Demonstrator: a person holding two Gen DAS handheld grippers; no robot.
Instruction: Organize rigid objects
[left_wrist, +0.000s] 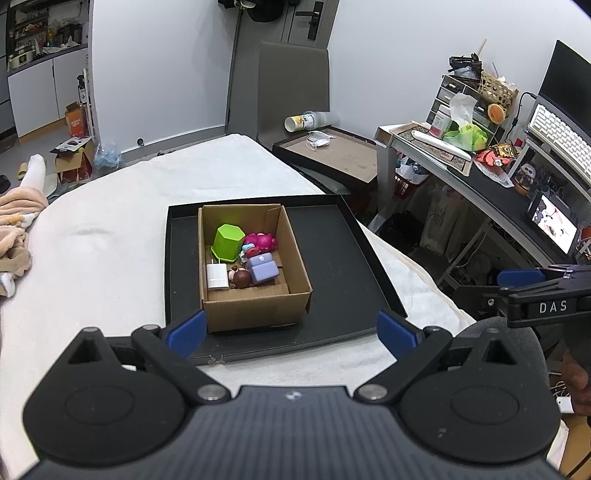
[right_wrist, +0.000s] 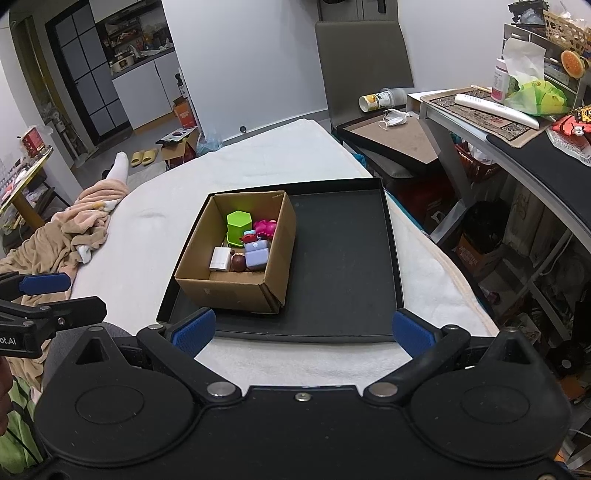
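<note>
A cardboard box (left_wrist: 258, 308) (right_wrist: 229, 291) stands in the left part of a black tray (left_wrist: 340, 266) (right_wrist: 343, 266) on a white-covered table. Inside the box lie a green hexagonal cup (left_wrist: 227, 242) (right_wrist: 239, 227), a pink toy (left_wrist: 263, 240) (right_wrist: 266, 227), a lilac block toy (left_wrist: 263, 269) (right_wrist: 256, 254), a white charger (left_wrist: 217, 277) (right_wrist: 220, 259) and a brown round toy (left_wrist: 241, 277) (right_wrist: 238, 263). My left gripper (left_wrist: 291, 330) is open and empty, at the tray's near edge. My right gripper (right_wrist: 303, 330) is open and empty, also at the near edge.
The right gripper shows at the right edge of the left wrist view (left_wrist: 535, 291). A beige blanket (right_wrist: 74, 229) lies at the table's left. A second tray with a mask (left_wrist: 332, 155), a grey chair (left_wrist: 291, 85) and a cluttered desk (left_wrist: 498, 162) stand to the right.
</note>
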